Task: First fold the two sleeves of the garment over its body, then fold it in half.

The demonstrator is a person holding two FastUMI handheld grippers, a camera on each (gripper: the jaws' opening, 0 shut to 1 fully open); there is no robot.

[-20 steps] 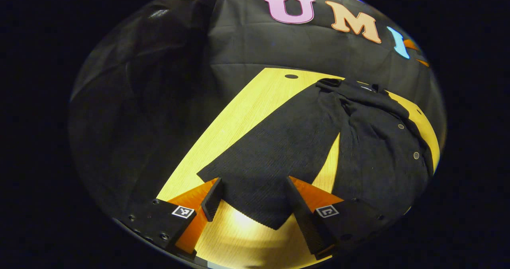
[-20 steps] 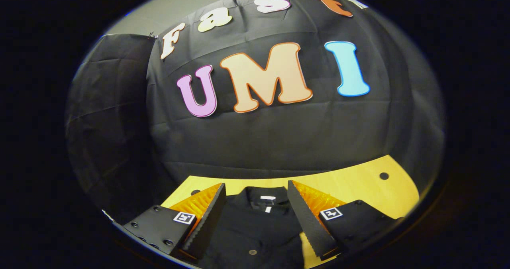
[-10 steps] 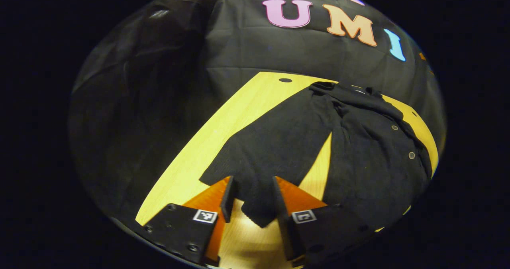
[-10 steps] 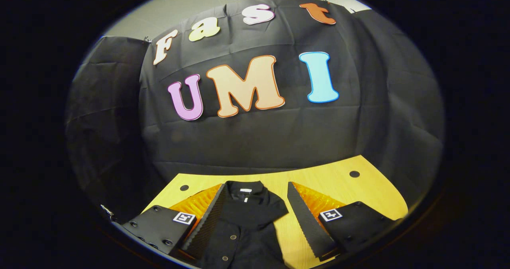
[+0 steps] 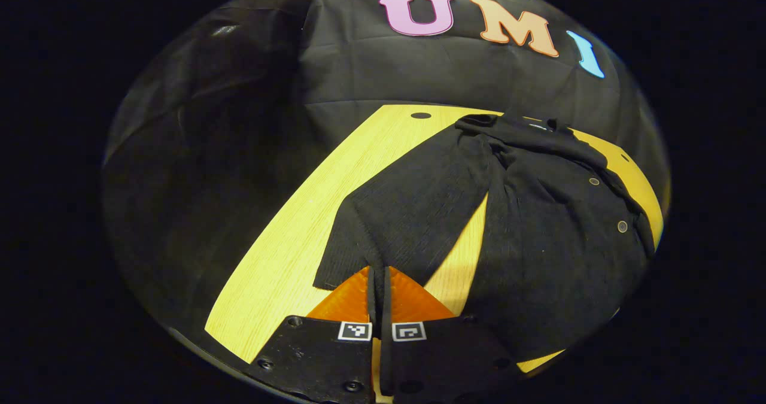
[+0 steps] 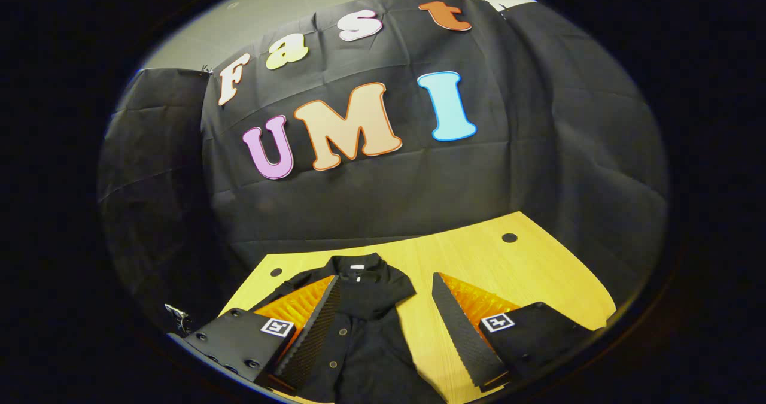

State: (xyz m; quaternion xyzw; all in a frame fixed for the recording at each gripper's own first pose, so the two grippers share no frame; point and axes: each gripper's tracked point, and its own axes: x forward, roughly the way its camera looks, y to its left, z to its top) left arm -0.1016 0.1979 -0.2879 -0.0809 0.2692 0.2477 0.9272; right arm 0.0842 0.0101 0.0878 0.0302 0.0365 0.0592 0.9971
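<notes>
Black ribbed-knit button-front garment [image 5: 556, 236] lies flat on the yellow wood-grain table [image 5: 287, 242], collar toward the booth's black cloth wall [image 5: 419, 69]. Small round buttons run down the front at right of the left gripper view. Its long black sleeve [image 5: 413, 212] runs diagonally from the shoulder at upper centre down to a cuff at lower centre, with a wedge of bare table between sleeve and body.

Left gripper [image 5: 379, 284]: at the bottom centre of the left gripper view, fingers drawn together to a thin slit, clamped on the sleeve cuff. The cuff edge bunches where the fingers meet it.

Right gripper [image 6: 383, 326]: at the bottom of the right gripper view, fingers spread wide, holding nothing. In this view the garment's collar and button placket [image 6: 359, 308] sit between and beyond the fingers, toward the left finger [image 6: 308, 338]; bare table lies by the right finger [image 6: 464, 332].
</notes>
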